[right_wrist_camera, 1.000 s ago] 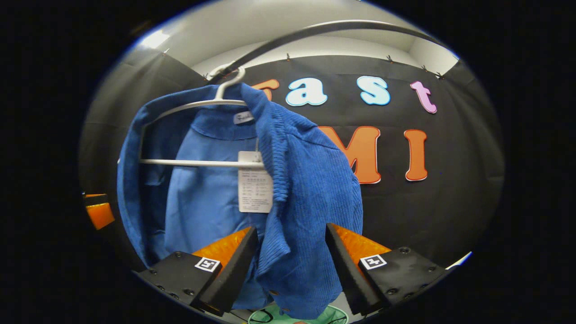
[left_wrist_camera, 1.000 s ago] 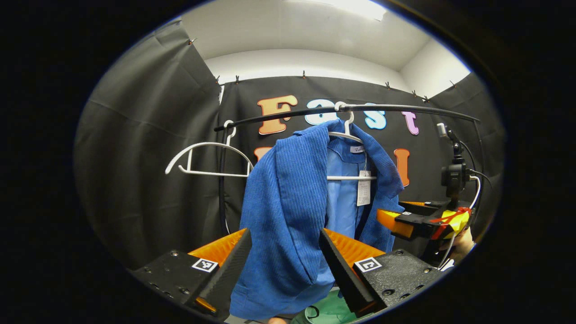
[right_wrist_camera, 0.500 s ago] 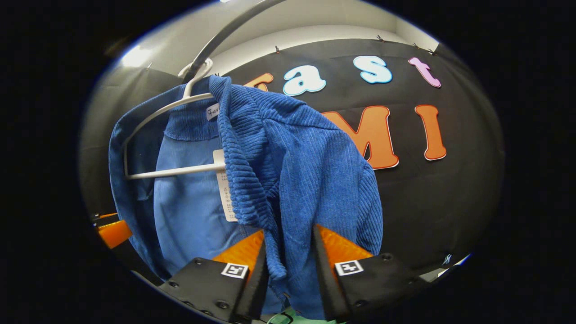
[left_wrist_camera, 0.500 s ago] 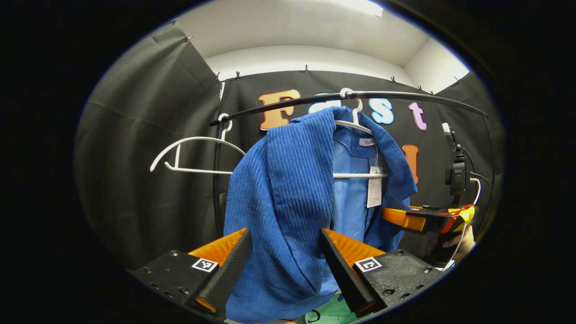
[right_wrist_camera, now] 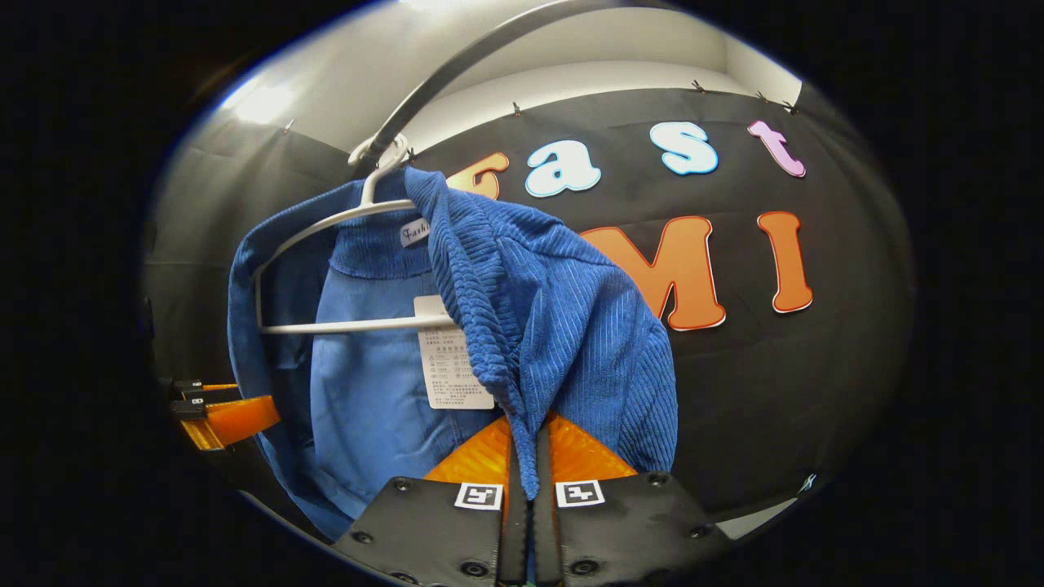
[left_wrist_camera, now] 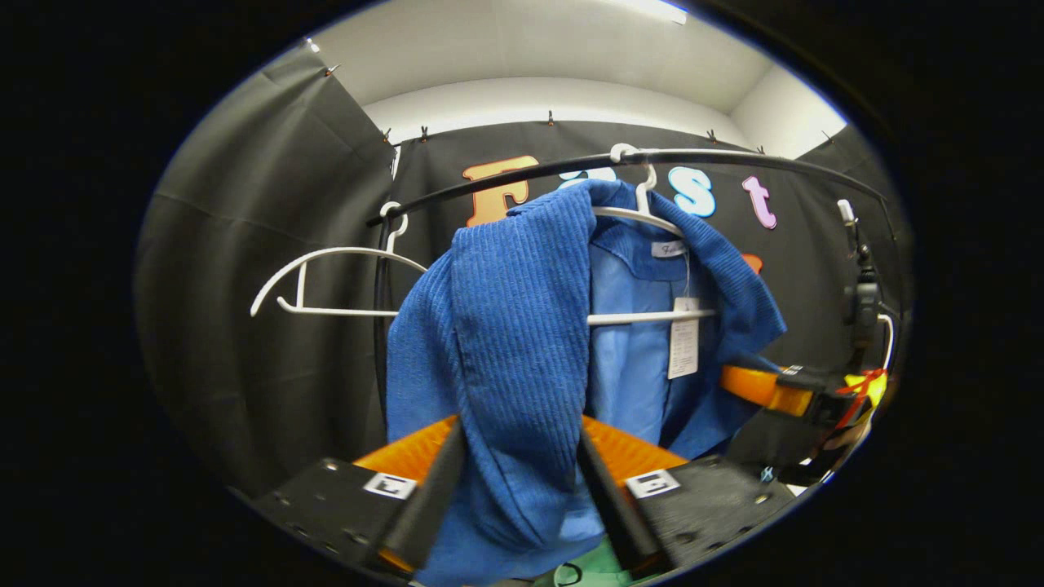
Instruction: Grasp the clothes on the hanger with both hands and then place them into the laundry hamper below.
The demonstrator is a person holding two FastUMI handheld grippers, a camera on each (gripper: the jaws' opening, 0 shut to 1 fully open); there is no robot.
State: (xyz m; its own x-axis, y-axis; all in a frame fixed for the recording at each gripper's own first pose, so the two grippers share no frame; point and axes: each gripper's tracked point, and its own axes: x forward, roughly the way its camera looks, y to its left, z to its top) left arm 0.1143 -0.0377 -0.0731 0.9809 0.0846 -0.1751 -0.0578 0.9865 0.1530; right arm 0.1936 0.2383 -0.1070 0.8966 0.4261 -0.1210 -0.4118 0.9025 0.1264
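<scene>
In the left gripper view, the blue corduroy jacket (left_wrist_camera: 522,326) hung at the centre of the frame on a white hanger (left_wrist_camera: 652,224), whose hook sat over a black rail (left_wrist_camera: 734,159) running across the upper part. The left gripper (left_wrist_camera: 522,481) stood at the bottom centre with its fingers apart on either side of the jacket's front panel; the cloth filled the gap between them, but whether both fingers pressed on it could not be told. An empty white hanger (left_wrist_camera: 326,281) hung on the rail at the middle left. A bit of the green laundry hamper (left_wrist_camera: 587,567) showed at the bottom edge, under the jacket. The right gripper (left_wrist_camera: 771,390) reached in at the lower right, against the jacket's far edge.

In the right gripper view, the right gripper (right_wrist_camera: 522,489) at the bottom centre was closed tight on the jacket's front edge, the fabric pinched between both fingers. A paper tag (right_wrist_camera: 453,367) hung inside the open jacket at the centre left
</scene>
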